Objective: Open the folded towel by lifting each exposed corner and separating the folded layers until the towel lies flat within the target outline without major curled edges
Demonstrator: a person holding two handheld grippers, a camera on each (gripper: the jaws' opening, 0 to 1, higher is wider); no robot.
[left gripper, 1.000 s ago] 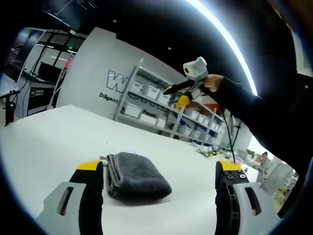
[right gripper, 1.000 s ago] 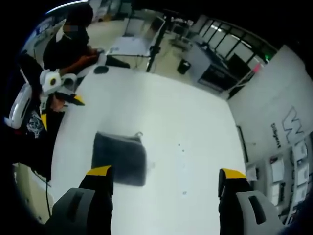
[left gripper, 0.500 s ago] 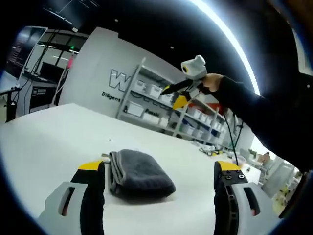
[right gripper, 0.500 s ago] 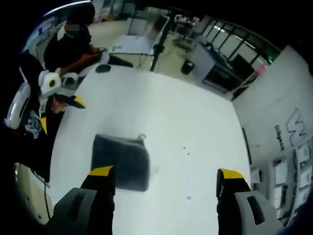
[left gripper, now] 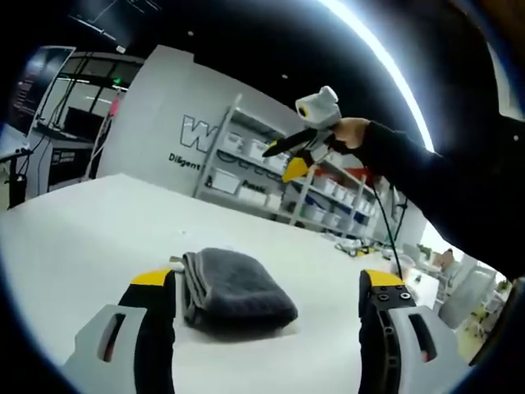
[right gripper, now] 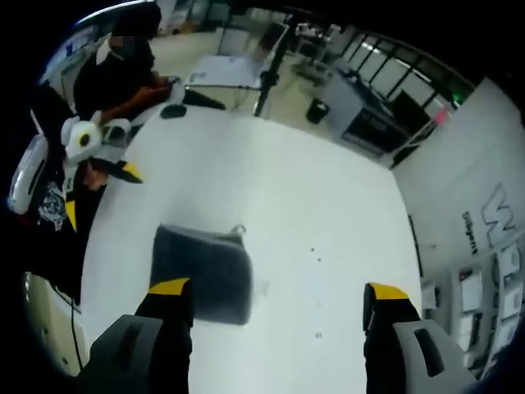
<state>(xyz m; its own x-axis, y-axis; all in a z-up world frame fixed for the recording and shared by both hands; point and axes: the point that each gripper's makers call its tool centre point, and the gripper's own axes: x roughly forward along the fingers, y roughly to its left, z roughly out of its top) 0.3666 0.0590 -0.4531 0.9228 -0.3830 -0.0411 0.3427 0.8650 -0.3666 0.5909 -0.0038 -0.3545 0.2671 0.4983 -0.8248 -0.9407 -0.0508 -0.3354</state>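
Note:
A dark grey folded towel (left gripper: 236, 288) lies on the white table (left gripper: 90, 230), its stacked folds facing my left jaw. My left gripper (left gripper: 267, 283) is open low over the table, just short of the towel. In the right gripper view the same towel (right gripper: 203, 271) appears from above as a dark rectangle with a small tag at its far corner. My right gripper (right gripper: 279, 291) is open, held high above the table, the towel beside its left jaw. The right gripper (left gripper: 295, 148) also shows raised in the air in the left gripper view. The left gripper (right gripper: 98, 160) shows at the table's left edge.
Shelves with white bins (left gripper: 271, 176) and a grey wall with lettering (left gripper: 193, 139) stand beyond the table. A seated person in black (right gripper: 123, 70) is at the table's far corner. A tripod (right gripper: 267, 66) and desks (right gripper: 353, 107) stand on the floor beyond.
The raised right gripper has drifted slightly left in the left gripper view. The towel has not moved; both views shifted only a little.

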